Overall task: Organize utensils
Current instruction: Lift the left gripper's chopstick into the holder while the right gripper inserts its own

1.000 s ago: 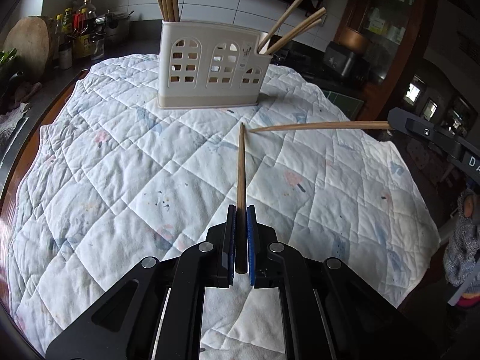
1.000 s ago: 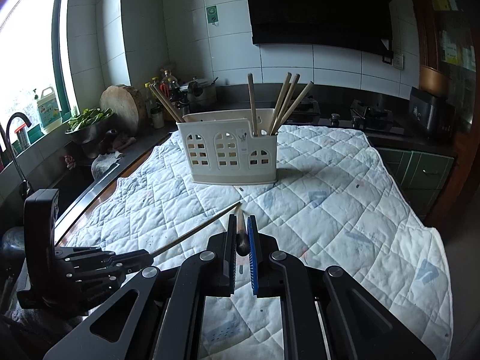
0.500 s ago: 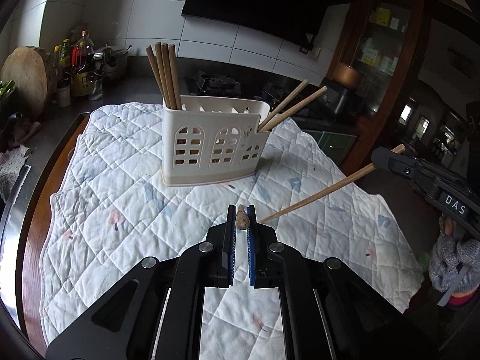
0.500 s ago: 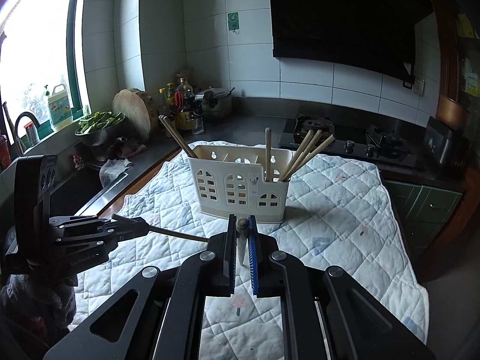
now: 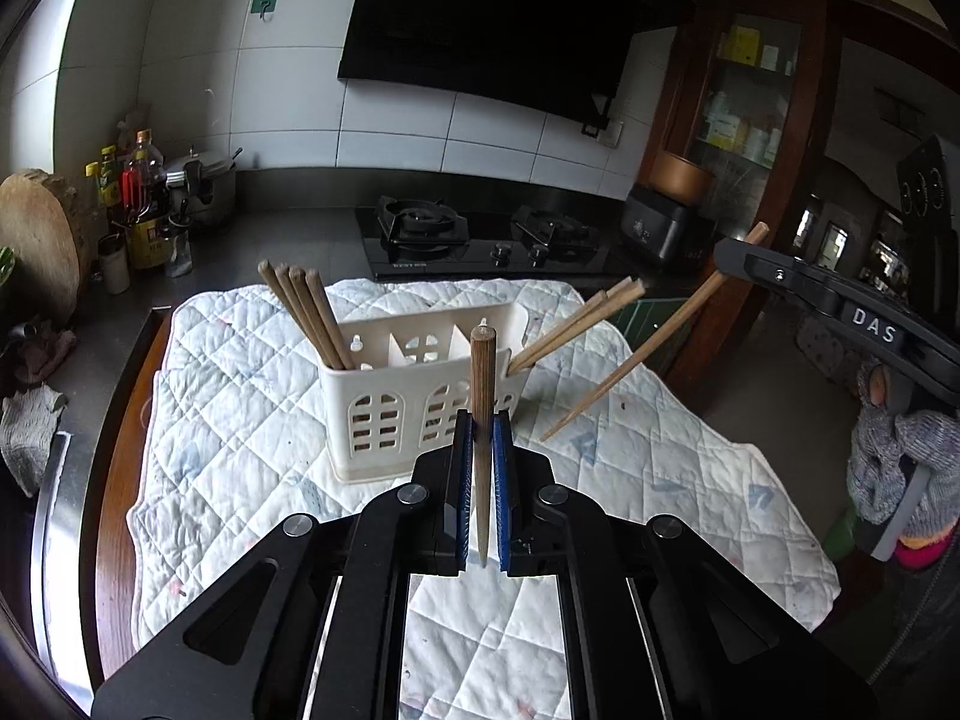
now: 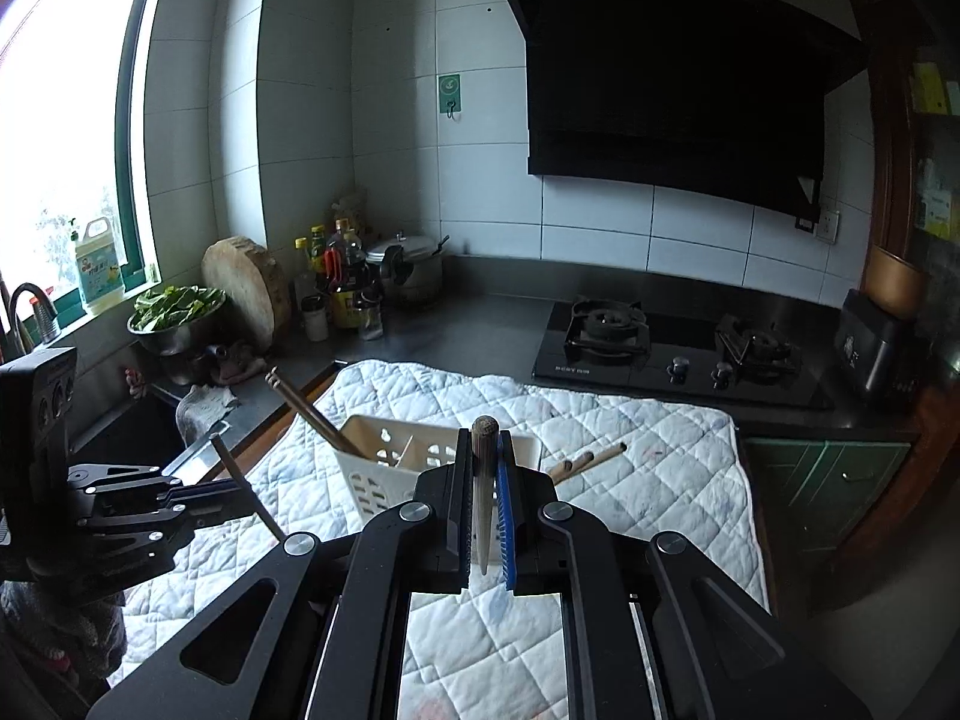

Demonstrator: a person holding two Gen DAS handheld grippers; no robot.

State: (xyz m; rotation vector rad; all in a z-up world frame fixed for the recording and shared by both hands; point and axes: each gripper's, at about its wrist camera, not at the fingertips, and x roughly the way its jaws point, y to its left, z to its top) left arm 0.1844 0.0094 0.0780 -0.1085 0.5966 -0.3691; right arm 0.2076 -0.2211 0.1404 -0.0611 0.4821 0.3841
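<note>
Your left gripper sits low in the centre of its own view, blue-padded jaws pinched tight on a single brown wooden chopstick whose blunt end stands up above the pads while its thin tip runs back toward the camera. Just behind that stick, mid-frame, you've got the cream plastic utensil caddy with arched cut-outs standing on the white quilted cloth. A bundle of dark wooden chopsticks leans out of its left compartment, and a lighter pair fans out of the right end. Over at the right edge of that view, your right gripper reaches in, clamped on a second pale wooden chopstick that slants down with its tip over the cloth right of the caddy. Switch to the right wrist view: those jaws are closed hard on the same stick, dead centre and low, with the caddy partly hidden behind them. At the left edge you see the left gripper gripping its stick. A black gas hob sits at the upper right on the grey counter.
</note>
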